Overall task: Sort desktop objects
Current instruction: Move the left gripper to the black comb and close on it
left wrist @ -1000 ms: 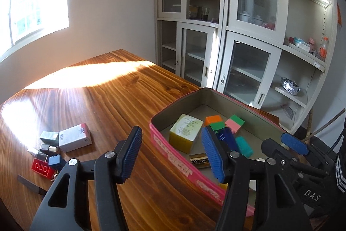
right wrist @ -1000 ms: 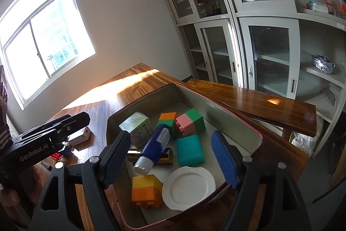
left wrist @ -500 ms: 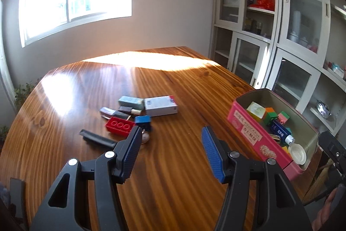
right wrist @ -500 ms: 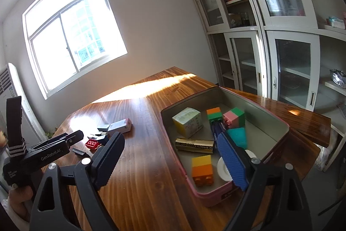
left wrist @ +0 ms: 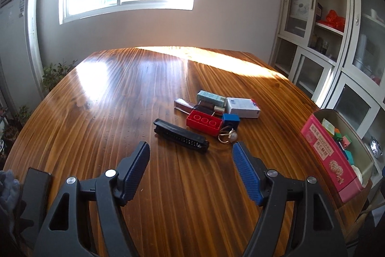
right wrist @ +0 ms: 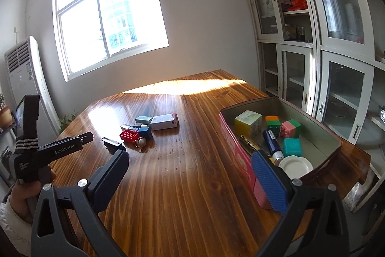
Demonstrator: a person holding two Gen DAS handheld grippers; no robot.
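Along the left edge of the right wrist view, a person's hand point(right wrist: 28, 187) grips the handle of the left gripper point(right wrist: 83, 137), which reaches out over the wooden table point(right wrist: 192, 184). Seen from its own camera, the left gripper point(left wrist: 191, 160) has just been opening; its jaws stand wide apart with only bare wood between them.

Just beyond its fingertips, at the centre of the left wrist view, lies the unsorted pile. A black comb-like bar point(left wrist: 180, 135) lies furthest left, slanting down to the right. To its right sits a red brick point(left wrist: 204, 122) with a blue cube point(left wrist: 230, 121) touching its right end, and a gold ring with a pearl point(left wrist: 228, 135) lies just below the cube. Behind them lie a dark reddish tube point(left wrist: 185, 104), a teal box point(left wrist: 211, 98) and a white box point(left wrist: 243, 107), close together.

Further right, at the table's right edge, stands the pink tin point(left wrist: 324, 151). In the right wrist view the tin point(right wrist: 240, 160) fills the centre right and holds a yellow box point(right wrist: 247, 123), an orange-and-green block point(right wrist: 273, 124), a pink-and-green block point(right wrist: 291, 128), a teal cube point(right wrist: 291, 147), a blue tube point(right wrist: 272, 142), a gold bar point(right wrist: 249, 143) and a small white dish point(right wrist: 296, 166).

At the bottom of that view the right gripper point(right wrist: 190, 175) has also just been opening, jaws spread wide and empty, its right finger in front of the tin's near corner.
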